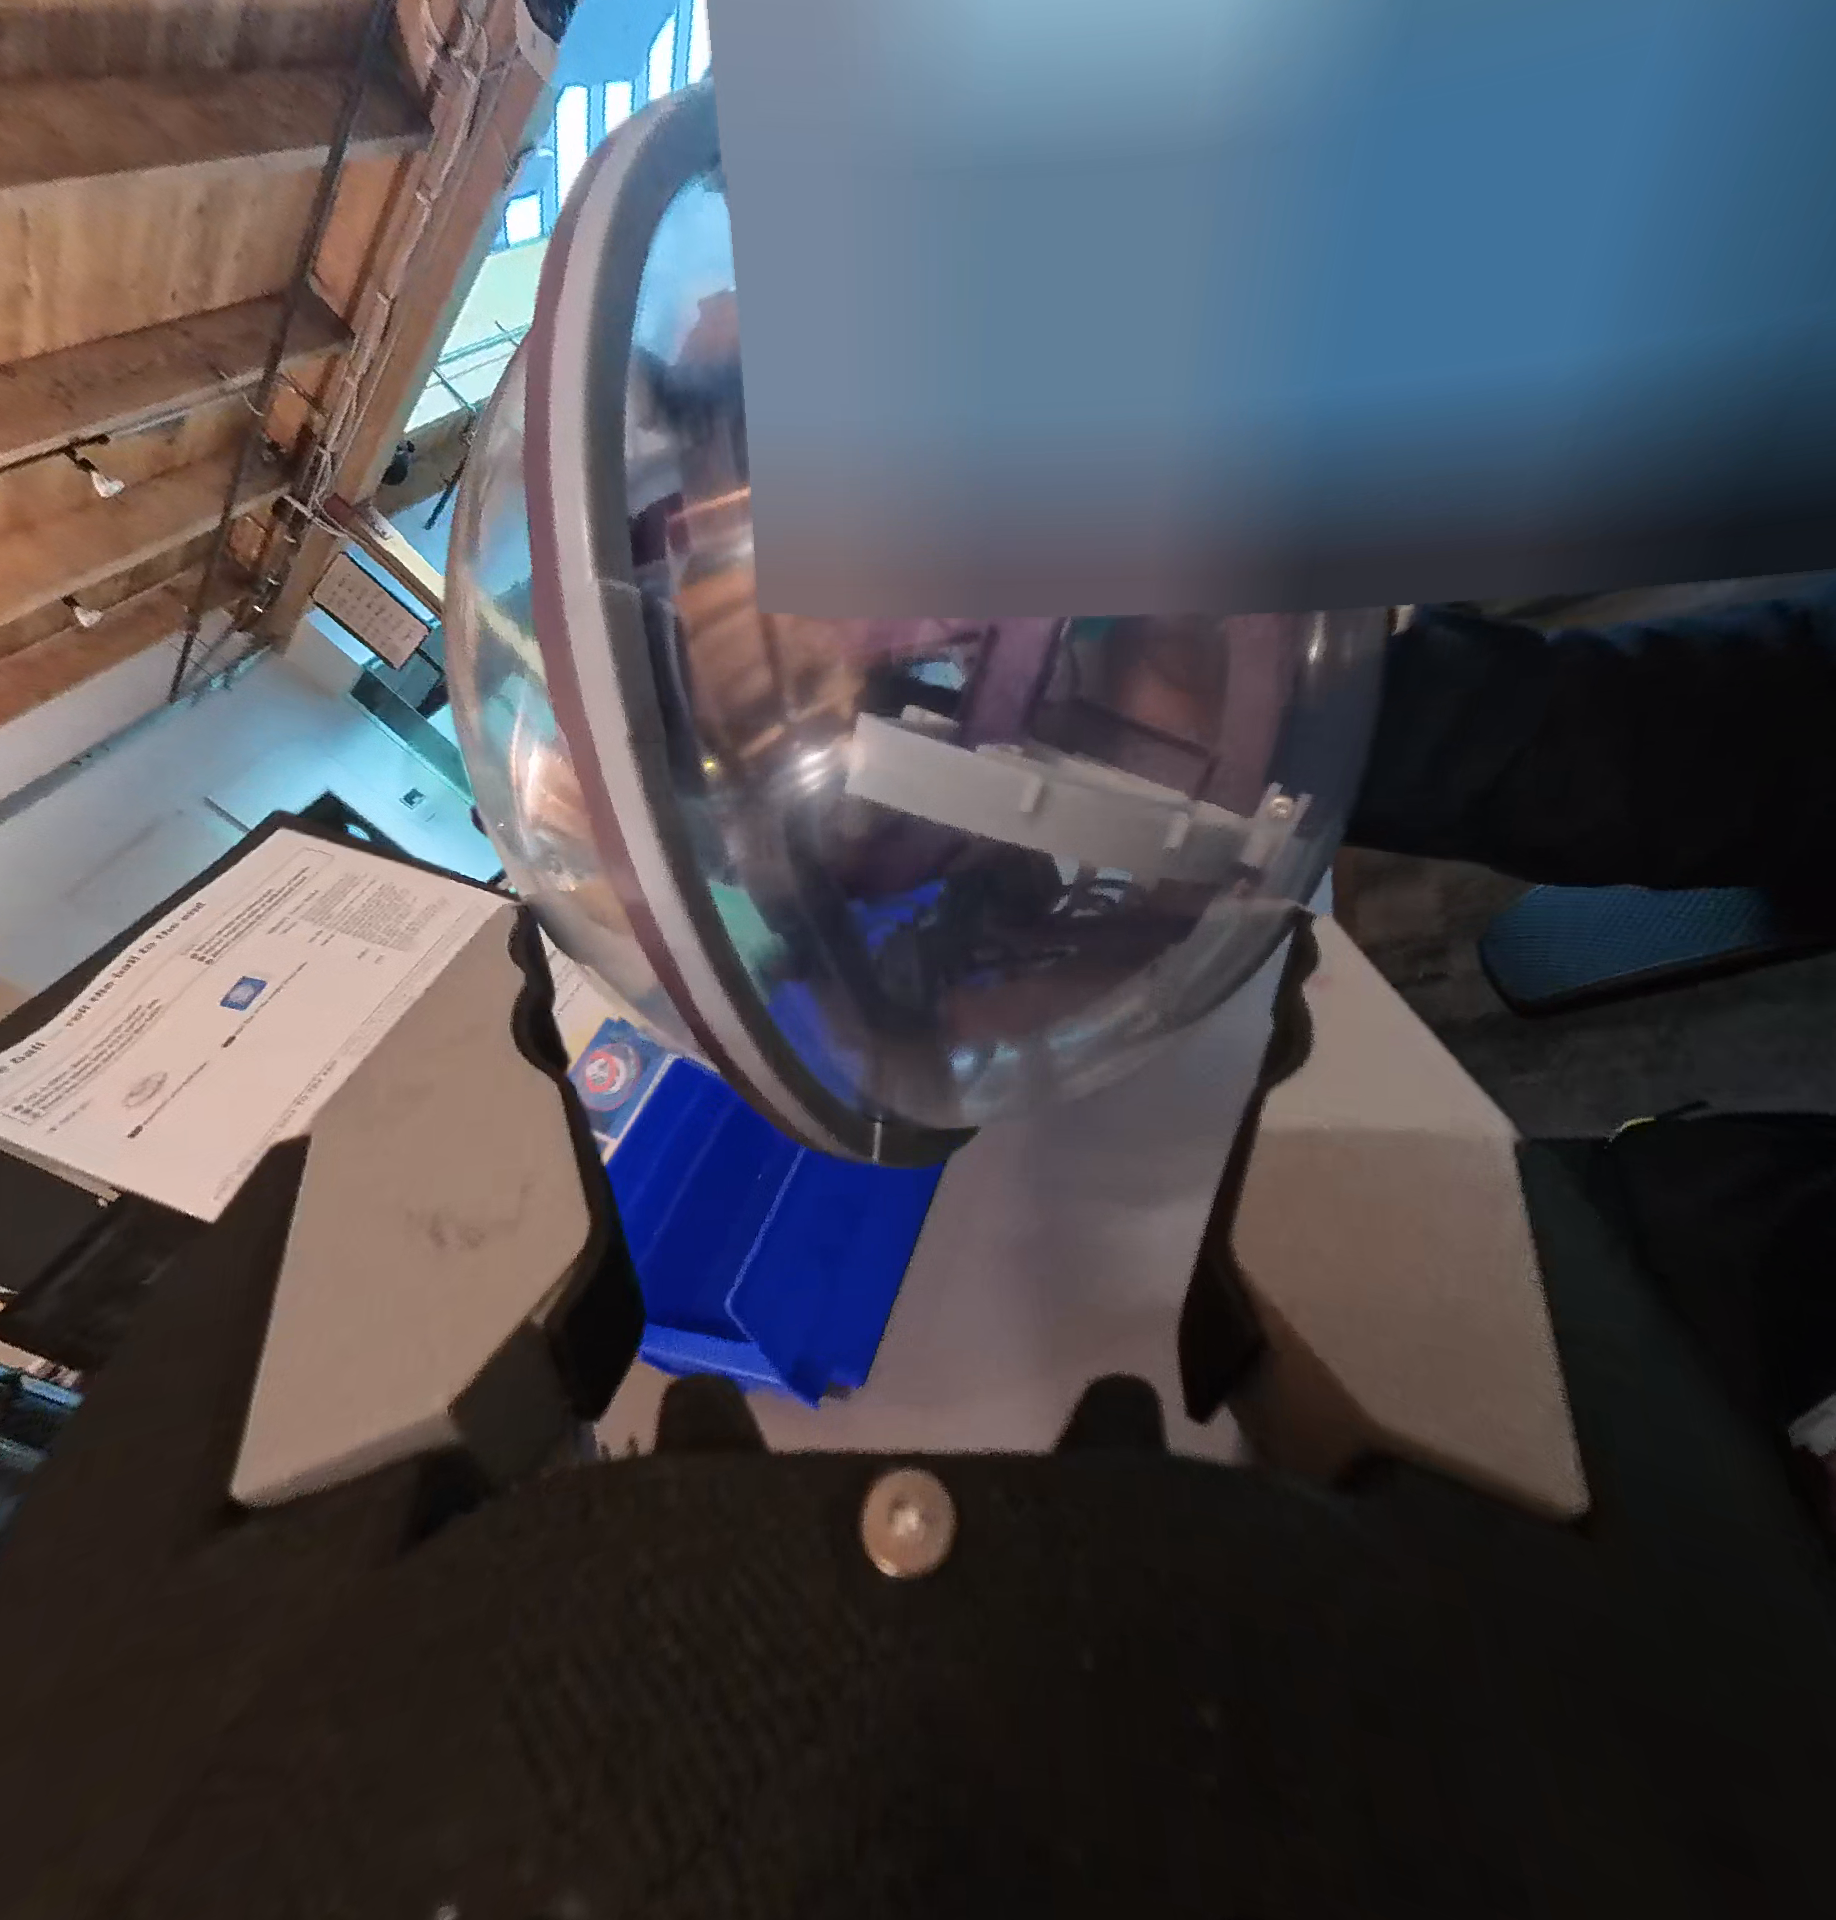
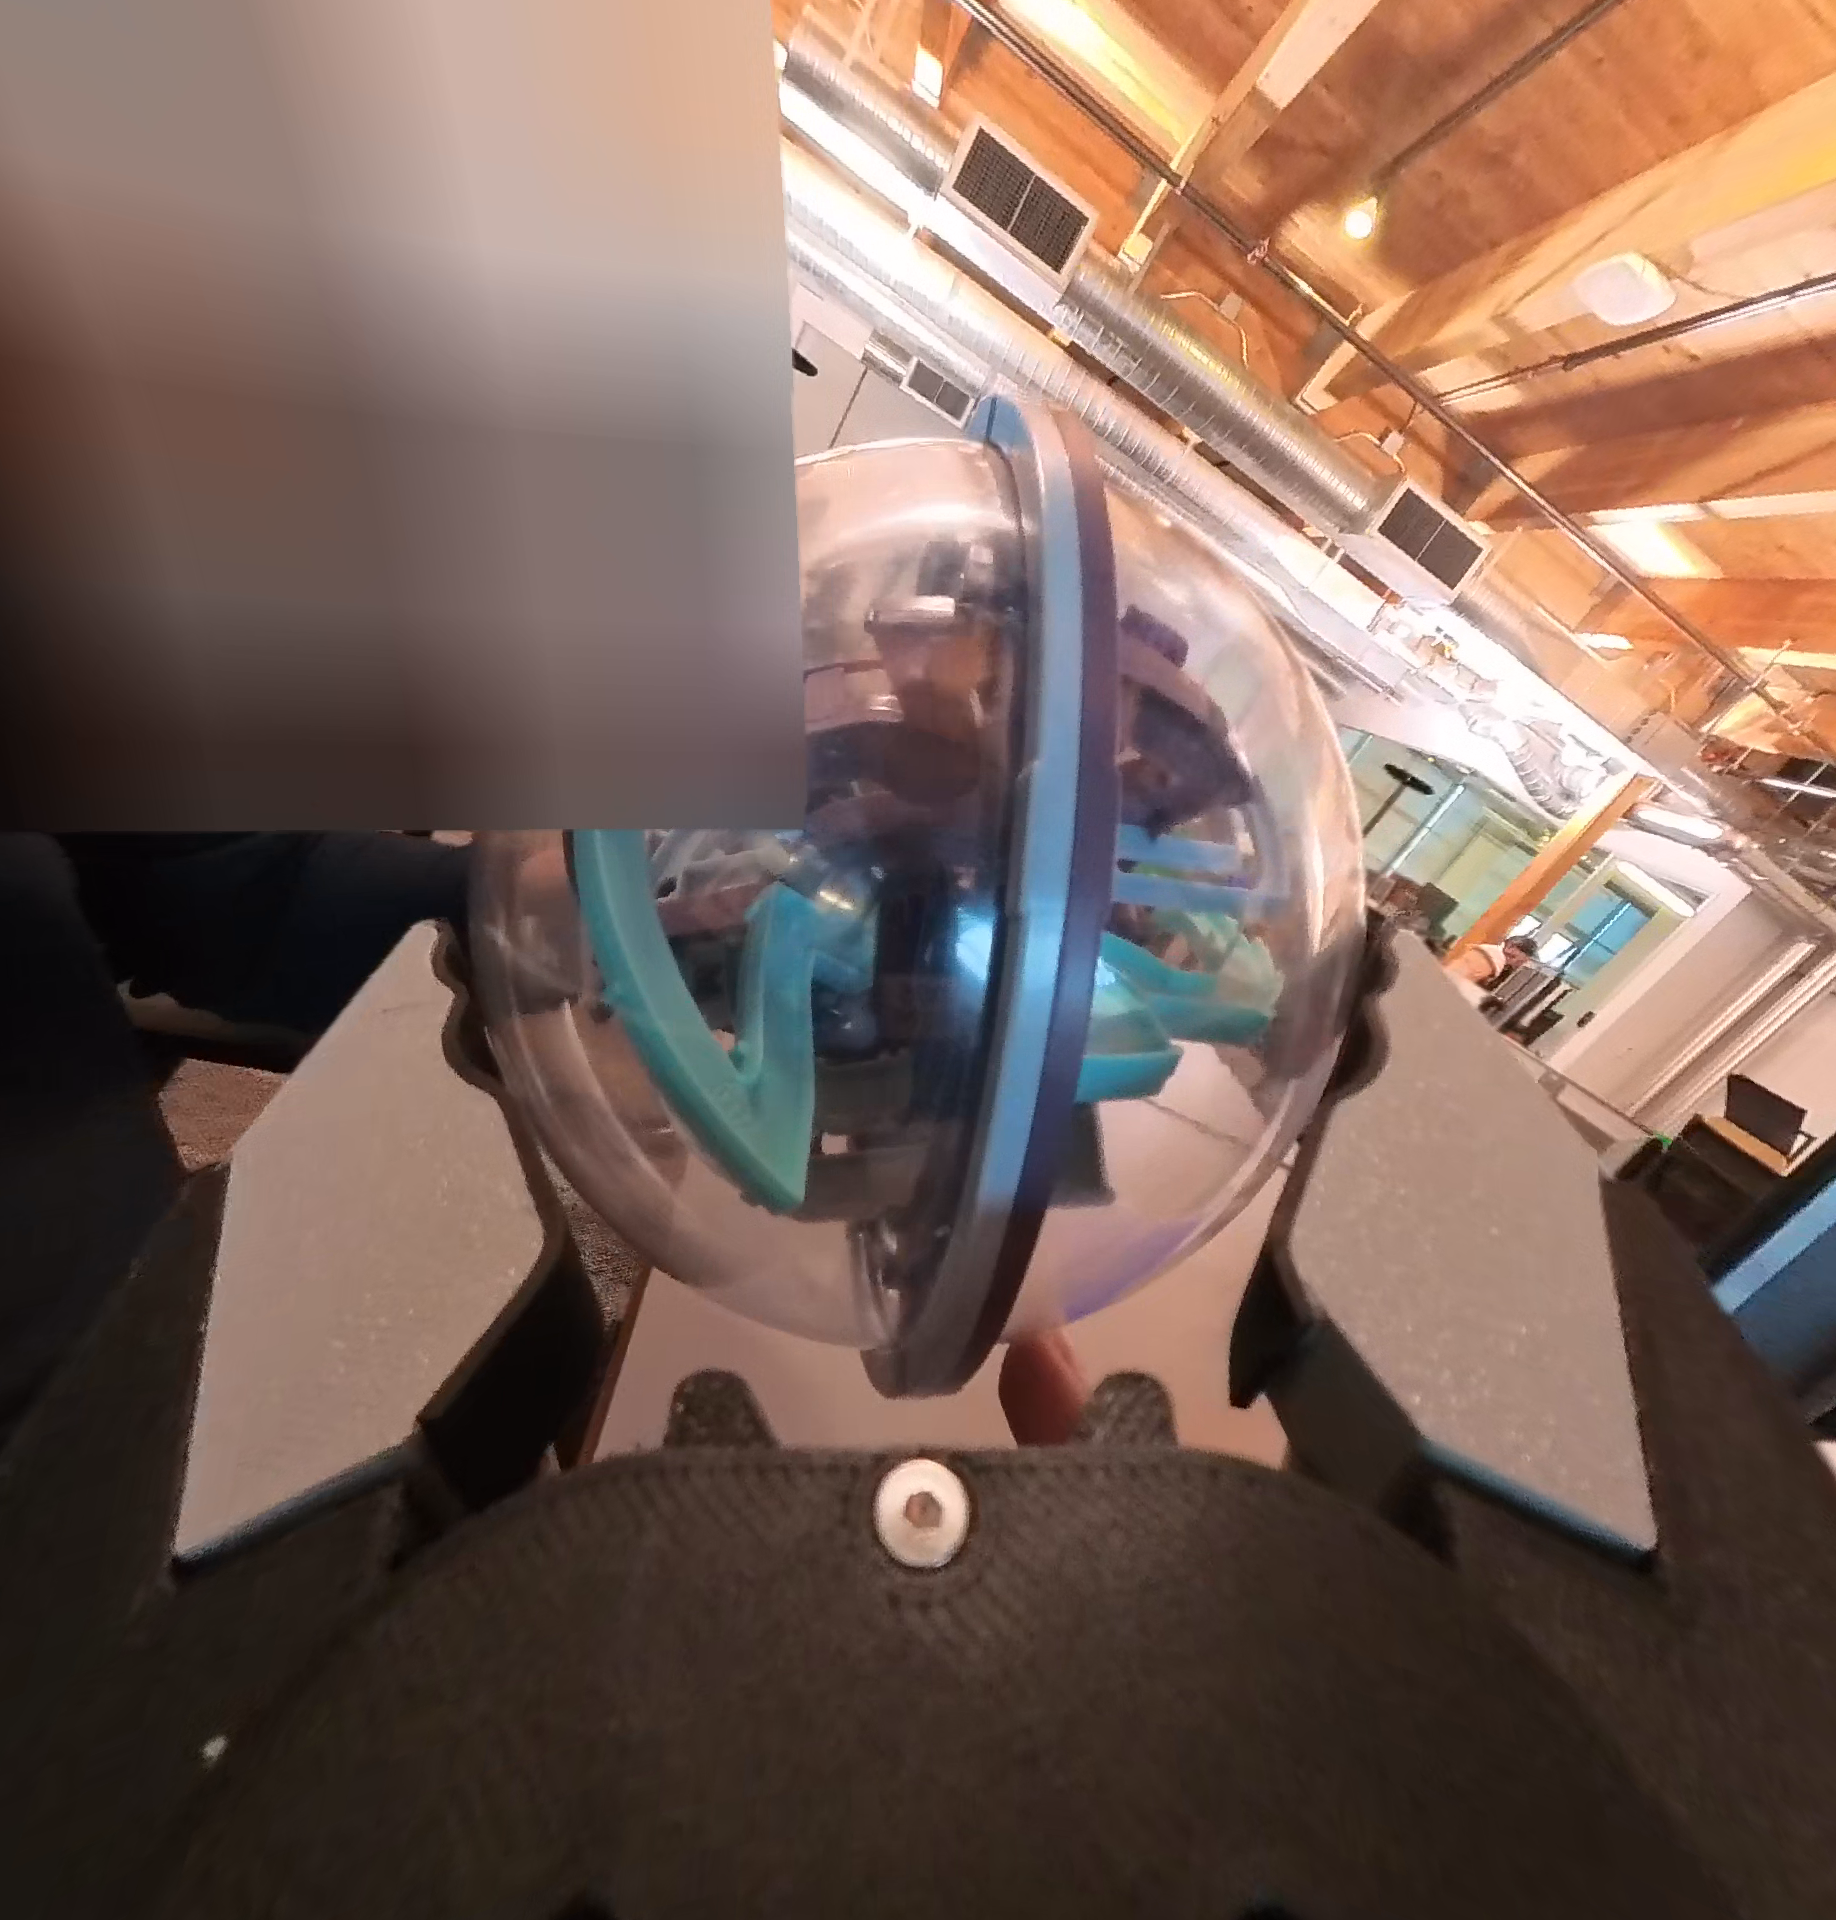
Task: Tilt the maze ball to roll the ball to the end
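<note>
While both grippers sit spread wide, the left gripper [image 1: 914, 977] and right gripper [image 2: 909, 997] each clamp the clear maze ball [image 2: 914, 935]. Pads pressed on opposite sides, teal tracks [image 2: 665, 997] inside.

Maze ball [image 1: 893, 831] sits between the left gripper [image 1: 914, 977] fingertips, pads touching it on both sides, seam ring slanting left of centre. Bin [image 1: 768, 1247] lies below the sphere, printed sheet [image 1: 218, 1018] to the left. In the right wrist view, maze ball [image 2: 924, 935] fills the right gripper [image 2: 914, 997], pads against both sides, tracks inside.
</note>
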`<state>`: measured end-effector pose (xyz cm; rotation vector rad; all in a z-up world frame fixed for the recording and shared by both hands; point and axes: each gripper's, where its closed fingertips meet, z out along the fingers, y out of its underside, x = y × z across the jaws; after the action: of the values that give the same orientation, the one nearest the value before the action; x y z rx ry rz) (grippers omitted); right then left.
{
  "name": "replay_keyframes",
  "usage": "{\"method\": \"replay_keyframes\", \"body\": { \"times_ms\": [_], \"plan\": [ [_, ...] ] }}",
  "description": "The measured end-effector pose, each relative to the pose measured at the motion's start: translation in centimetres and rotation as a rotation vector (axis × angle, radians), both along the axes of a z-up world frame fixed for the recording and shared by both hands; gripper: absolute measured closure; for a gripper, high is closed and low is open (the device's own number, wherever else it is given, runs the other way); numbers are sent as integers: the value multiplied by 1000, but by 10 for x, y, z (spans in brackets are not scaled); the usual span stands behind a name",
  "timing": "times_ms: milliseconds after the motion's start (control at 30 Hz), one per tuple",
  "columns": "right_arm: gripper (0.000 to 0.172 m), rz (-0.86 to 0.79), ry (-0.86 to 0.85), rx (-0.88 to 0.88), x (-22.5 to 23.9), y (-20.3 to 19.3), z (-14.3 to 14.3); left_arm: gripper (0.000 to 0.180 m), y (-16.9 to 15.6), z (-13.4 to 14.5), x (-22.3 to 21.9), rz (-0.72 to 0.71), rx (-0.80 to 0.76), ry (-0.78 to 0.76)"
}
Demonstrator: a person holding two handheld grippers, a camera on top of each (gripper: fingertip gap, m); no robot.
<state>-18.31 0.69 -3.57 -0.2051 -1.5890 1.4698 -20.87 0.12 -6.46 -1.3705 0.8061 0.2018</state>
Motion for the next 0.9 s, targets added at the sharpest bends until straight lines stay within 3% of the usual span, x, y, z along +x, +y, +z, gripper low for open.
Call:
{"method": "replay_keyframes", "body": {
  "times_ms": [300,533,900],
  "plan": [
    [15,-23,-82,1,-7,1,-6,45,2,-10,-5,-24,4,-95],
    [15,-85,-181,79,-14,3,7,45,11,-5,-9,-57,36,-204],
    [14,-133,-229,158,-13,-6,21,46,6,7,-6,-73,68,-231]
  ]
}}
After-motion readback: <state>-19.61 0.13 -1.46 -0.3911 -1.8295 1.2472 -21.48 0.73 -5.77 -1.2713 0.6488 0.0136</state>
